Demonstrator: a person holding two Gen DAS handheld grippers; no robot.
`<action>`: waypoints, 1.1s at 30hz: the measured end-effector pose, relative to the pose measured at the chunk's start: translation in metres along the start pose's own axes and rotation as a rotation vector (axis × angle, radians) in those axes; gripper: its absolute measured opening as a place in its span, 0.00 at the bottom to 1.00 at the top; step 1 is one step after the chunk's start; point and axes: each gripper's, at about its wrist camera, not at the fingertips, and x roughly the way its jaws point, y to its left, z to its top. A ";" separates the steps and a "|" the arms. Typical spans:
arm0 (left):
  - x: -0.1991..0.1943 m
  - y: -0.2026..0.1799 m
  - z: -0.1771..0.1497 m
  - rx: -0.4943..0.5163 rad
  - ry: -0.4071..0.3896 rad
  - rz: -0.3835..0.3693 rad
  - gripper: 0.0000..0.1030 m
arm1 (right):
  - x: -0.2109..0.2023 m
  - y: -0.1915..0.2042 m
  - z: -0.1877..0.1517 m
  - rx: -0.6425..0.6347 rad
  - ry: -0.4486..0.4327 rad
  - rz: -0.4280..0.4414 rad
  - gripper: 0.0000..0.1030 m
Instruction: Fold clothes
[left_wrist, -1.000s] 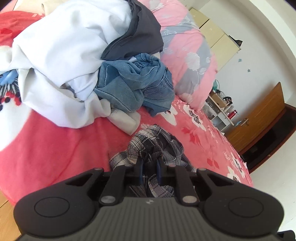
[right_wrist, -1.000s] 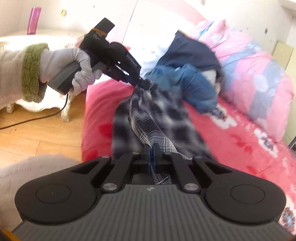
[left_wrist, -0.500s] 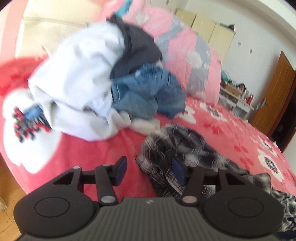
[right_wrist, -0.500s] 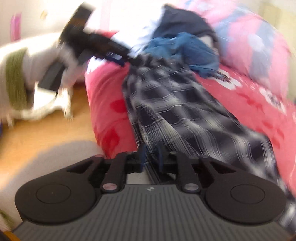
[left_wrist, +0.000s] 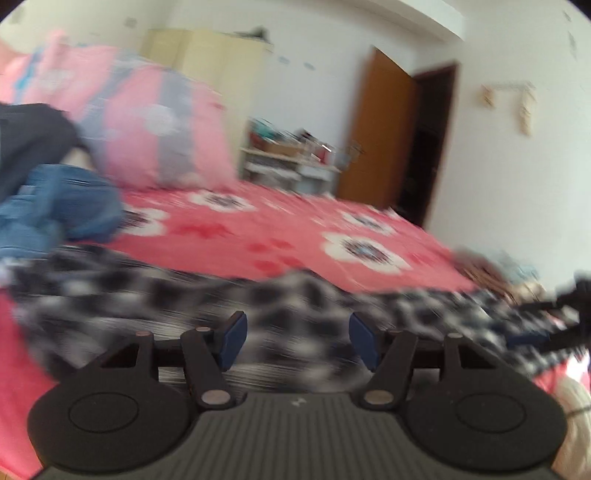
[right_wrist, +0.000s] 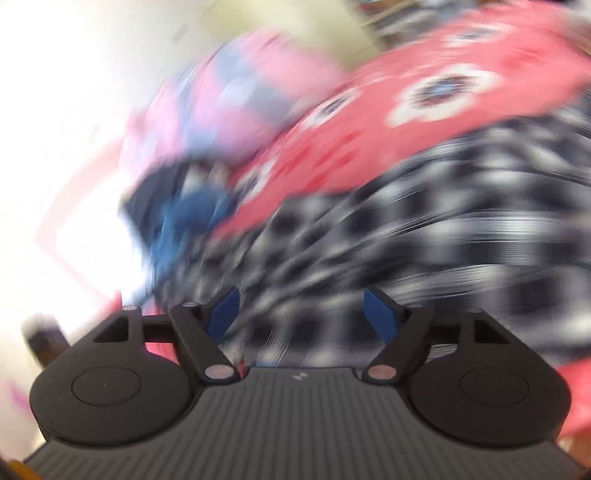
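1. Bed: red cover printed with white flowers, filling the middle of both views. Bears all the clothing listed below.
2. Plaid garment: black-and-white check, spread in a long band along the near edge of the bed, running from the left side of the left wrist view to its right edge. In the right wrist view it covers the lower right half. Heavily blurred in both; folds and edges cannot be made out.
3. Pink quilt: pink and grey-blue, bunched at the head of the bed, behind the other clothes.
4. Wooden door: brown, standing ajar at the far wall beyond the foot of the bed.
5. Cabinet: pale cream, against the wall behind the quilt.
6. Dark garment: navy or charcoal, at the left edge, lying above the jeans.
7. Jeans: blue denim, crumpled, just beside the left end of the plaid garment. Seen also as a blue smear in the right wrist view.
8. Shelf unit: white, low, cluttered with small items too blurred to name.
9. Left gripper: fingers spread wide, blue pads well apart, gripping nothing; plaid cloth lies in front of the gap.
10. Right gripper: fingers likewise spread wide, nothing gripped; plaid cloth shows through the gap.
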 end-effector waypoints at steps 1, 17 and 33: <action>0.012 -0.015 -0.002 0.035 0.024 -0.031 0.60 | -0.008 -0.013 0.004 0.075 -0.029 0.002 0.76; 0.108 -0.115 -0.025 0.467 0.278 -0.041 0.41 | -0.054 -0.145 0.043 0.488 -0.295 -0.157 0.81; 0.136 -0.122 -0.012 0.499 0.237 -0.097 0.54 | -0.053 -0.144 0.015 0.635 -0.112 -0.046 0.64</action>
